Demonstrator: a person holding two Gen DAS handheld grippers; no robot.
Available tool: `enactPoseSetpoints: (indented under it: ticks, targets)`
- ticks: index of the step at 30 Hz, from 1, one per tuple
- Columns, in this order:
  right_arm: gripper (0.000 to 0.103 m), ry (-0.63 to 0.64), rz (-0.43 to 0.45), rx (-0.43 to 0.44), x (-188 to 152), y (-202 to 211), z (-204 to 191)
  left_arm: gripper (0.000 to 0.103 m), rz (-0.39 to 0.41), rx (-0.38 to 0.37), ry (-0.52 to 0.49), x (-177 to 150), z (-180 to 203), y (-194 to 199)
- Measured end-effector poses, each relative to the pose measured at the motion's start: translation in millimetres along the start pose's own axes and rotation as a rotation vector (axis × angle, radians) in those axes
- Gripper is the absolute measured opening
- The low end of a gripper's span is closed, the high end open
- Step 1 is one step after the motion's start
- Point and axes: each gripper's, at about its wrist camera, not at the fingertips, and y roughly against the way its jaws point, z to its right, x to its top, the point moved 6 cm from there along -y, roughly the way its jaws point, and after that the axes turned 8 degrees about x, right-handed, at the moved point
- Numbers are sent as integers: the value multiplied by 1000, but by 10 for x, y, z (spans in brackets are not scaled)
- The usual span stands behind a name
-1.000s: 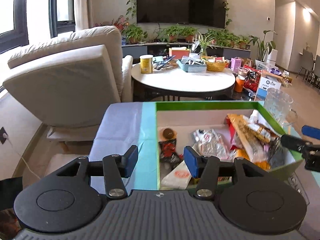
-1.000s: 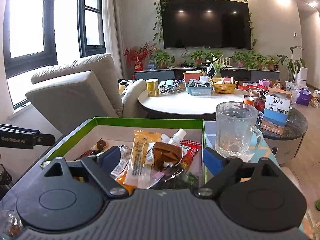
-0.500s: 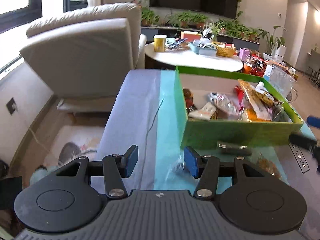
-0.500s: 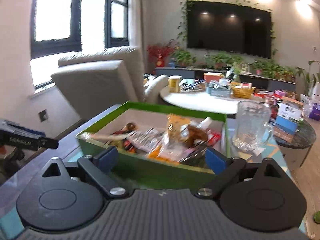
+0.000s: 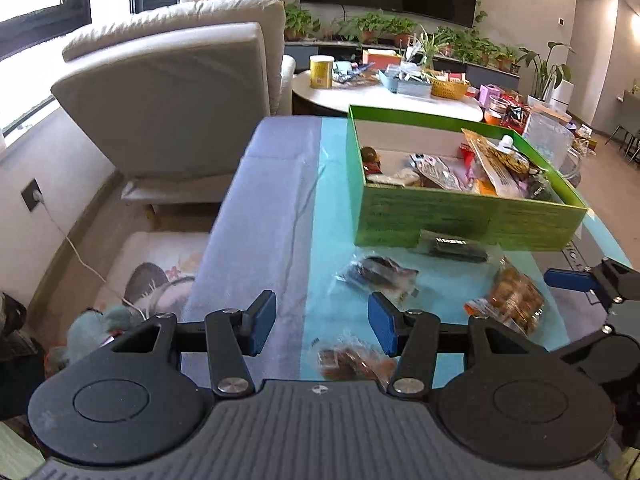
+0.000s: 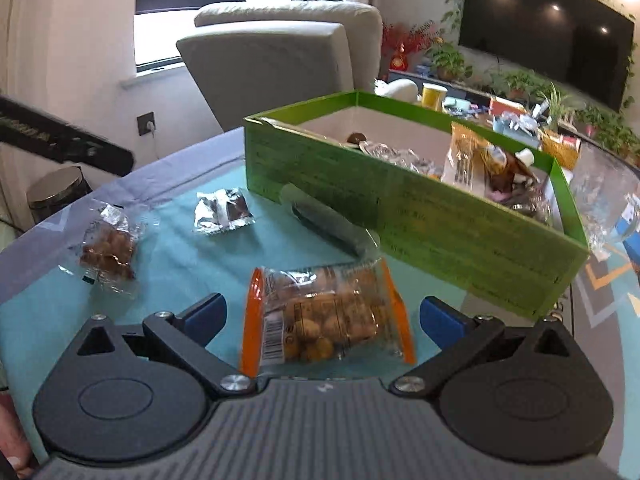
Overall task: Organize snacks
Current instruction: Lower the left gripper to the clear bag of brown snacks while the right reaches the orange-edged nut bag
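Our right gripper (image 6: 322,320) hangs above a clear orange-edged packet of round brown snacks (image 6: 326,314) lying on the teal-covered worktop (image 6: 180,264), fingers wide, not touching it. Our left gripper (image 5: 322,322) is spread empty. The green cardboard box (image 6: 400,200) of snacks sits just beyond.

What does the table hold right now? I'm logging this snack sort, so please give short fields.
box: green box, open, snacks piled inside
loose snacks: orange-edged nut packet; clear packet of brown pieces; silver and dark packet; dark long packet against the box's front wall
right gripper: jaws open, nut packet between them, pads not touching
left gripper: jaws open, empty
glass mug: beside the box
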Motion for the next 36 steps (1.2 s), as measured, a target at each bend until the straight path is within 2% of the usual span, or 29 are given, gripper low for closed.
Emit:
enactPoseSetpoints:
  ticks: [11,16,22,26,33,36]
  targets:
    - [53,-63,2,-11,-47,-20,59,49,-70,-12,18,-190,35,46]
    - [53,-56,-8,2,-41,-77,29,55,-87,-19,37,-232,72,41]
    - [53,-81,-15,12,-33,-96,49,55,-134,7,27,-319,178,-96]
    - [53,-82,-15,12,-29,-95,46,62,-139,14,47,-361,162,-135]
    - [53,-87,-20,6,-20,-99,46,62,-164,-28,60,-403,206,-224]
    - [53,-88,-21,5,-20,-96,45,60,-145,-24,30,-433,249,-217]
